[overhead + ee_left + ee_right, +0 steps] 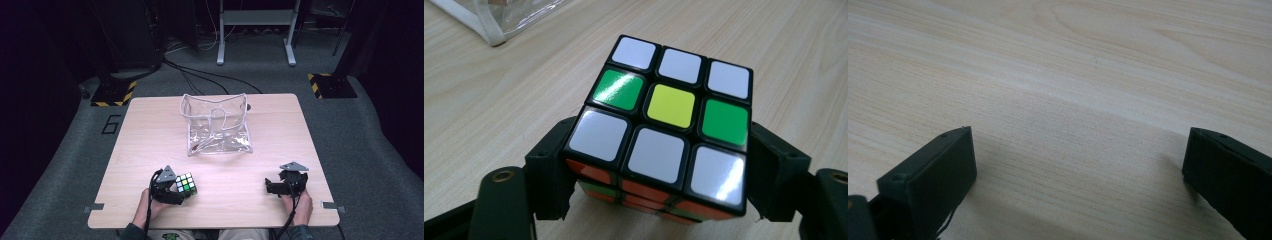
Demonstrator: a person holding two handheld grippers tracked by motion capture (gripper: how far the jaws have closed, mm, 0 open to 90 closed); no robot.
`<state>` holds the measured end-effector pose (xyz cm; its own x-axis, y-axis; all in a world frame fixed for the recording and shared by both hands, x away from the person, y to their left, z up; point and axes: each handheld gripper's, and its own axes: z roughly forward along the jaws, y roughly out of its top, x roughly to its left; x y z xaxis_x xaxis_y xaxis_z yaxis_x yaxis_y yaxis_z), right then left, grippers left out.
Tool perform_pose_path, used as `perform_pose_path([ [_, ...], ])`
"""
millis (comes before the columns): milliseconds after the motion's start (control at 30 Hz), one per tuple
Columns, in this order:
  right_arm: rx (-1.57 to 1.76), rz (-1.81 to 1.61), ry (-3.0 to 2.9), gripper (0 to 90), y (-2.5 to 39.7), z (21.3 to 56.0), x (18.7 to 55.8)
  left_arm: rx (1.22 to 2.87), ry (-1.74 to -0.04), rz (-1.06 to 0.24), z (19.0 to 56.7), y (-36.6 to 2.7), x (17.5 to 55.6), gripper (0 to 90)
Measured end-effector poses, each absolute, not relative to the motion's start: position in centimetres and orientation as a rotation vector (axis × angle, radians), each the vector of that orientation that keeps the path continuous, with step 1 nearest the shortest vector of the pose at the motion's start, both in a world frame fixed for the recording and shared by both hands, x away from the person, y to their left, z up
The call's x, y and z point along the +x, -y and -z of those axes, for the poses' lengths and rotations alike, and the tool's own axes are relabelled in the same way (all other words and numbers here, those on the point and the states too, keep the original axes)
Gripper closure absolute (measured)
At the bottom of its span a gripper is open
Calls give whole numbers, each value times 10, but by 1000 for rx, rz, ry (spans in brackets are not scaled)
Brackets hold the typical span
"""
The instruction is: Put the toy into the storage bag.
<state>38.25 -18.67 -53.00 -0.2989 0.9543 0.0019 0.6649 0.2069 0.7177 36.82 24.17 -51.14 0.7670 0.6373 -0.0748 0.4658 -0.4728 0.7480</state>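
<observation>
A scrambled puzzle cube point(186, 184) with white, green and yellow stickers on top sits near the table's front left. My left gripper point(175, 190) is shut on the cube point(664, 130), its two black jaws pressed against opposite sides; orange stickers show on the near face. A clear plastic zip bag point(217, 125) with white trim stands open at the middle of the table; its corner point(489, 20) shows in the left gripper view. My right gripper point(272, 189) rests at the front right, open, jaws wide apart point(1078, 165) over bare wood with nothing between them.
The light wooden table point(150, 130) has bare surface around the bag and between the hands. Beyond it lie grey carpet, black cables point(200, 75), a white desk frame point(255, 30) and yellow-black striped floor plates point(115, 92).
</observation>
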Motion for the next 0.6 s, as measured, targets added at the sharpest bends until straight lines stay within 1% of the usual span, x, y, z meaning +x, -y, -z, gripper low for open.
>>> perform_pose_path([
  [33, 1501, -866, -2040, 1, 187, 530, 383, 2153, -827, -284, 512, -241, 368, 326],
  [67, 1502, -866, -2040, 0, 187, 530, 383, 2155, -831, -292, 511, -241, 368, 330],
  [600, 1499, -865, -2043, 0, 187, 530, 383, 2153, -859, -325, 511, -241, 367, 336],
])
